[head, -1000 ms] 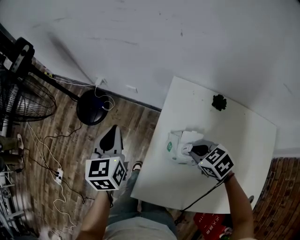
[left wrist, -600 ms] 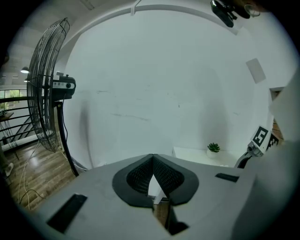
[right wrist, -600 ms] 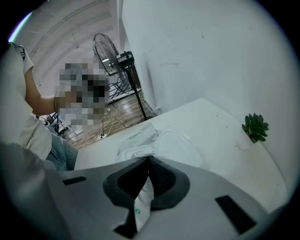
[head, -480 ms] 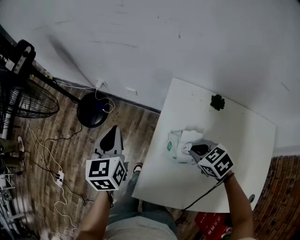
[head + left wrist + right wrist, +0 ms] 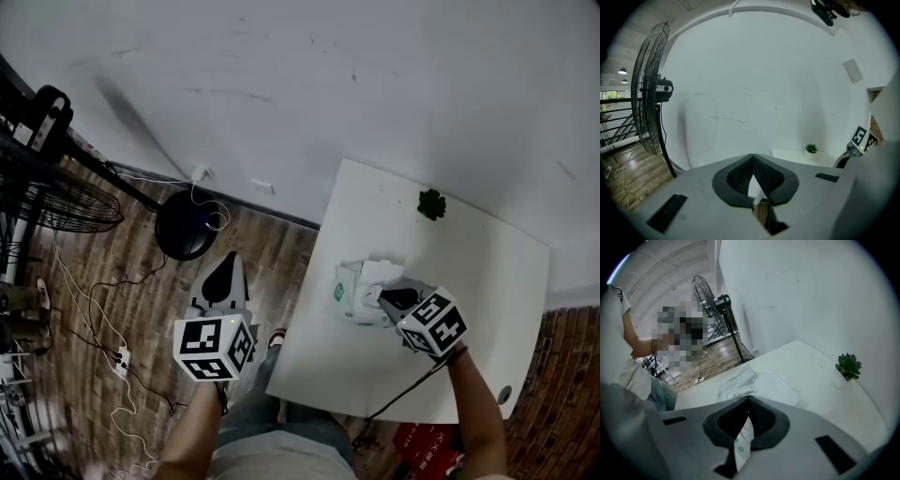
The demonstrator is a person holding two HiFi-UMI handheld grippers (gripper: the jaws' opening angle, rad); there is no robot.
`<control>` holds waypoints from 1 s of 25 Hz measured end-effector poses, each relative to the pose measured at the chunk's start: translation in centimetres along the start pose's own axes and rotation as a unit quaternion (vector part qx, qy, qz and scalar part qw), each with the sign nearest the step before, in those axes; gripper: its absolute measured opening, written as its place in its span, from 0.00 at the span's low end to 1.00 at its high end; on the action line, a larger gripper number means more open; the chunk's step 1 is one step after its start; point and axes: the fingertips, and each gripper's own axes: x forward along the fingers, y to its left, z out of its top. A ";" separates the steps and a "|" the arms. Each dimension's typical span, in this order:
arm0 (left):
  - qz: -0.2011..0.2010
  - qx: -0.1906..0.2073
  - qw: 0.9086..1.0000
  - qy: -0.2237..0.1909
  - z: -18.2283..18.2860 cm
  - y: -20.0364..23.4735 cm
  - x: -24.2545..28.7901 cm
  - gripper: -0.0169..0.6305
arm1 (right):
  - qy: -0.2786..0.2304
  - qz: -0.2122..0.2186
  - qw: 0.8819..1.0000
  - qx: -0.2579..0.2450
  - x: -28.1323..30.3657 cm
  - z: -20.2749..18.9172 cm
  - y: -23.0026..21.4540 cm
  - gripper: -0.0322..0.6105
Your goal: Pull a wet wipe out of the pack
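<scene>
The wet wipe pack (image 5: 358, 291), white with green print, lies near the left edge of the white table (image 5: 459, 258). In the right gripper view the pack (image 5: 738, 380) shows its flip lid (image 5: 776, 386) lying open. My right gripper (image 5: 384, 299) sits at the pack's near end. Its jaws are shut (image 5: 749, 400) on a strip of the pack's white, green-printed wrapper. My left gripper (image 5: 225, 264) hangs over the wooden floor, left of the table and well away from the pack. It is shut (image 5: 752, 157) with nothing between its pads.
A small potted plant (image 5: 431, 203) stands at the table's far side, also visible in the right gripper view (image 5: 847, 365). A standing fan (image 5: 649, 93) with a round base (image 5: 186, 218), cables and a power strip (image 5: 119, 354) occupy the floor at left.
</scene>
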 end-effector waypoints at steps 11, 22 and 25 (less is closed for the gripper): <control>-0.005 0.004 1.000 -0.007 0.7 -0.3 -0.6 0.03 | -0.009 -0.010 1.000 0.002 -0.7 0.3 0.2 0.05; -0.012 0.003 1.000 -0.013 1.1 -0.6 -1.3 0.03 | -0.018 -0.025 1.000 0.008 -1.9 0.5 0.4 0.05; -0.013 0.003 1.000 -0.015 1.2 -0.6 -1.5 0.03 | -0.021 -0.027 0.999 0.009 -2.1 0.5 0.5 0.05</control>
